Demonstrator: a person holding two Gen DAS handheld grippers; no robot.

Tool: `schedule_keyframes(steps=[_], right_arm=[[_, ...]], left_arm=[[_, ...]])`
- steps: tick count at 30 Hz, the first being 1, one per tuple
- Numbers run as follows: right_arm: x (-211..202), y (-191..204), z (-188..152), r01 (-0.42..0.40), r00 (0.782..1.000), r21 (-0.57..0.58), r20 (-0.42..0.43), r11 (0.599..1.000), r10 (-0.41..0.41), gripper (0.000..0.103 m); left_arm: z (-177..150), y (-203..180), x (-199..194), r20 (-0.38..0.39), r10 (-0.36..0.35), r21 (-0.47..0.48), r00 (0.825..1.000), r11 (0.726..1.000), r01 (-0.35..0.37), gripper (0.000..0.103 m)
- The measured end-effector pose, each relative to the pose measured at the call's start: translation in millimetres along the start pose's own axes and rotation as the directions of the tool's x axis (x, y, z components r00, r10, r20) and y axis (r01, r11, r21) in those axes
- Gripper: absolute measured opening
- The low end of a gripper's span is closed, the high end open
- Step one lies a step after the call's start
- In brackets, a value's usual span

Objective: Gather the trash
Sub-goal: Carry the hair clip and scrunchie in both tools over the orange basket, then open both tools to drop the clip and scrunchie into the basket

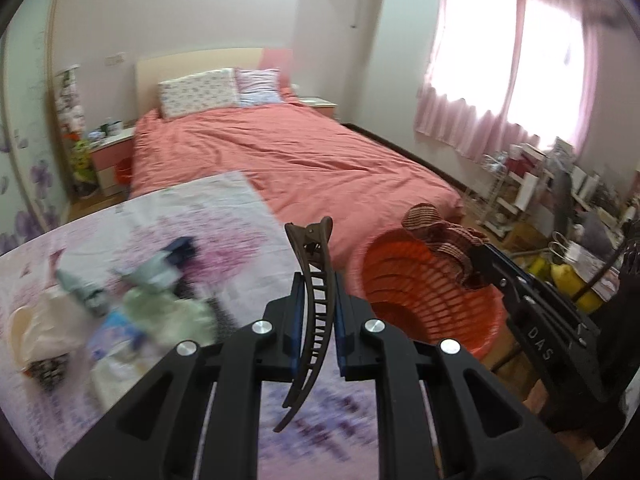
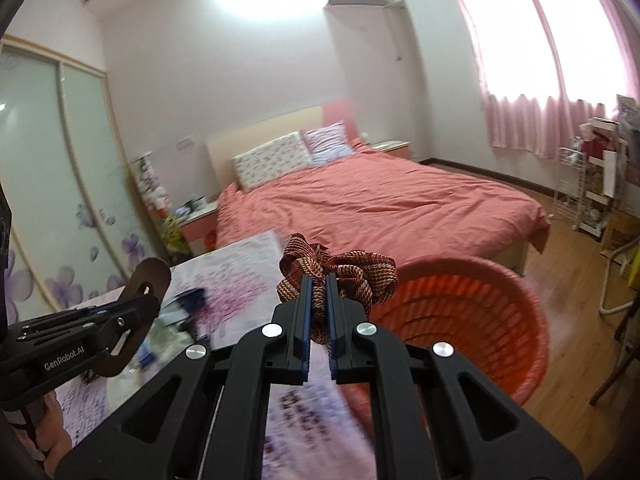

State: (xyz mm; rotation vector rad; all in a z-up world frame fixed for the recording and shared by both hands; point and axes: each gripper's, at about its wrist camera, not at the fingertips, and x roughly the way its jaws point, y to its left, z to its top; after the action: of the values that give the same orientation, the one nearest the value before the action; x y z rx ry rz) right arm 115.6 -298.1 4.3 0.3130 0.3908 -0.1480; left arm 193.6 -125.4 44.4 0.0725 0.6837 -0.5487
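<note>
A floral purple-and-white cloth is covering the counter [image 1: 224, 216], which is standing before a bed with a salmon-pink cover [image 1: 288, 152] in a pink-curtained bedroom. Blurred crumpled wrappers and paper scraps [image 1: 132, 304] are lying on it, beside a round orange slatted plastic basket [image 2: 480, 320]. The left gripper [image 1: 316, 308] is holding its jaws clamped on a long brown plastic hair clip [image 1: 314, 300], and the right gripper [image 2: 319, 312] is holding its jaws clamped on a red-and-cream woven fabric scrunchie [image 2: 340, 268] over the basket's near rim.

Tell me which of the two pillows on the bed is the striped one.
The striped pillow is the one nearer the window, beside the floral-print pillow, which lies towards the wardrobe side and bears small flowers, not stripes.

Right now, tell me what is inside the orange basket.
The orange basket shows only bare ribbed walls inside. The right gripper and its scrunchie cover the near left part, so that stays unseen.
</note>
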Motion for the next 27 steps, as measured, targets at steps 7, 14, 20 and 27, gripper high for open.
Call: schedule_keyframes(steps=[7, 14, 20, 27], right_arm=[[6.3, -35.8, 4.5, 0.069, 0.997, 0.052, 0.035, 0.996, -0.070, 0.007], [21.0, -70.3, 0.6, 0.113, 0.993, 0.121, 0.028, 0.986, -0.118, 0.007], [32.0, -89.2, -0.4, 0.128, 0.991, 0.158, 0.016, 0.979, -0.132, 0.007], [45.2, -108.6, -3.0, 0.082, 0.997, 0.222, -0.032, 0.972, -0.076, 0.012]], left_arm=[[7.7, -45.7, 39.3, -0.027, -0.108, 0.053, 0.994, 0.993, 0.109, 0.014], [10.1, -76.9, 80.3, -0.063, -0.173, 0.096, 0.983, 0.979, 0.178, 0.014], [7.6, -96.1, 118.6, -0.122, -0.204, 0.098, 0.971, 0.971, 0.216, 0.014], [-0.5, -96.7, 155.2, -0.176, -0.164, 0.091, 0.971, 0.979, 0.182, 0.034]])
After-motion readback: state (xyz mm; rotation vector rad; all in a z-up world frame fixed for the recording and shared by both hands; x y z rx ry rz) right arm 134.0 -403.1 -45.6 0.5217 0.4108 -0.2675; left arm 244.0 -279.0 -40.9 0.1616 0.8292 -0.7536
